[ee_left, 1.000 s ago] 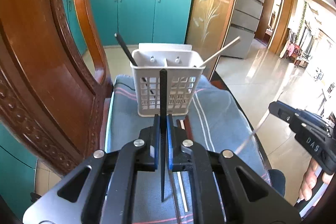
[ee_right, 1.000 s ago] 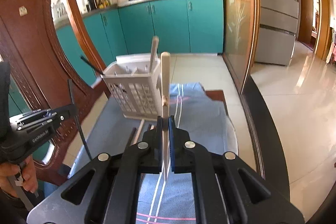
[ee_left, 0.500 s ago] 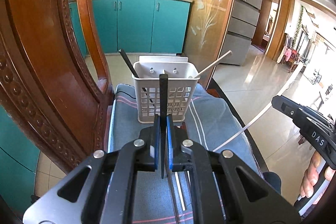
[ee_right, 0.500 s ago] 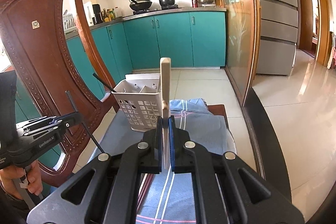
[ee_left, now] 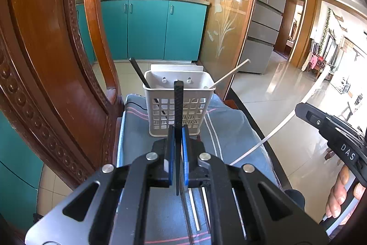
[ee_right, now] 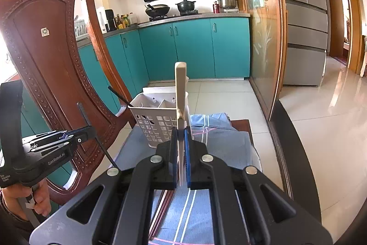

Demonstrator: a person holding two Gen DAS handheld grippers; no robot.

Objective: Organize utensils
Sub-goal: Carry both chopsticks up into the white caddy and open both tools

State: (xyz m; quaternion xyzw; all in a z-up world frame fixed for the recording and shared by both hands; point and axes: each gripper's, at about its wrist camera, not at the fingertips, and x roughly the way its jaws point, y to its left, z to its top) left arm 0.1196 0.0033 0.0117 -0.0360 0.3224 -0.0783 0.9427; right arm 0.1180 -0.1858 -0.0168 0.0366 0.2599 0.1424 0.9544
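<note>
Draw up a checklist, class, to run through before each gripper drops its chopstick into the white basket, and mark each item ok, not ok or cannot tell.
1. Left gripper shut on the black chopstick: ok.
2. Right gripper shut on the pale chopstick: ok.
3. White basket upright on the blue cloth: ok.
4. Basket compartments open at the top: ok.
5. Each chopstick's tip over its compartment: not ok, both grippers are short of the basket.
6. Loose chopsticks on the cloth clear of the path: cannot tell.

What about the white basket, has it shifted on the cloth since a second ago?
No. The white basket stands at the same spot on the striped cloth.
</note>
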